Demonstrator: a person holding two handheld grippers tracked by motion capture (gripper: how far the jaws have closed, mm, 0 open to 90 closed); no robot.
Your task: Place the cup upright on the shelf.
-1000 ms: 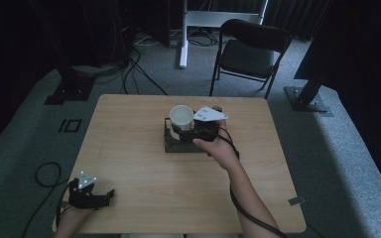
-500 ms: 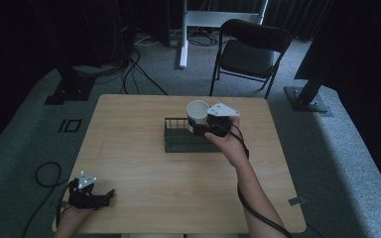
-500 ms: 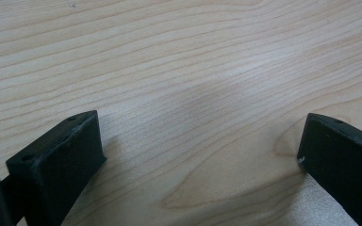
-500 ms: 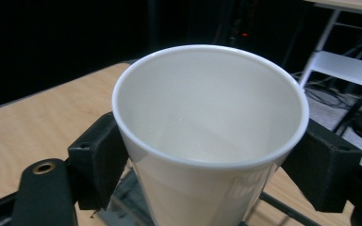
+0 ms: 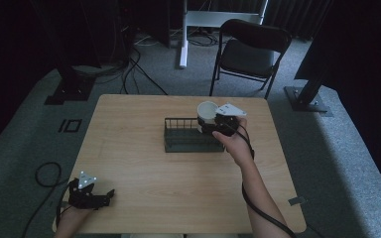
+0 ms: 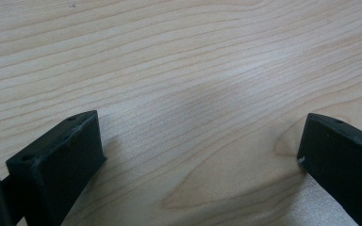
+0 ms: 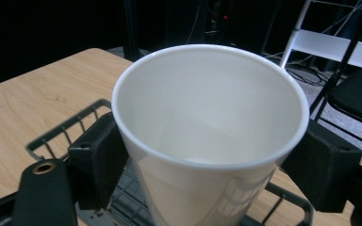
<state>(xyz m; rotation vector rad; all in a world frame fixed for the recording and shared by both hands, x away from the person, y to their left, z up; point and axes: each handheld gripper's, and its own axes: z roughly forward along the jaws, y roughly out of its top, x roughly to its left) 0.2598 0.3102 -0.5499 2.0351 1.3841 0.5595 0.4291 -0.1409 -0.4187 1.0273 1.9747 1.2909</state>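
A white paper cup (image 5: 207, 110) hangs upright and empty over the right end of a black wire basket (image 5: 178, 141), which stands mid-table. My right gripper (image 5: 206, 120) is shut on the cup, one jaw on each side of its wall. In the right gripper view the cup (image 7: 207, 132) stands large between the jaws of the right gripper (image 7: 212, 162), with the basket's wires (image 7: 66, 127) below it. Near the table's front left corner my left gripper (image 5: 106, 195) rests low over the wood. It is open, and the left gripper (image 6: 198, 155) has bare table between its jaws.
The wooden table (image 5: 178, 188) carries the basket alone. A black folding chair (image 5: 248, 54) stands behind the far right edge. Cables and stand bases (image 5: 72, 91) lie on the grey floor at the left, and another base (image 5: 305, 99) sits at the right.
My right gripper has carried the cup to the right, from above the basket's left part to above its right end. The left gripper has stayed still.
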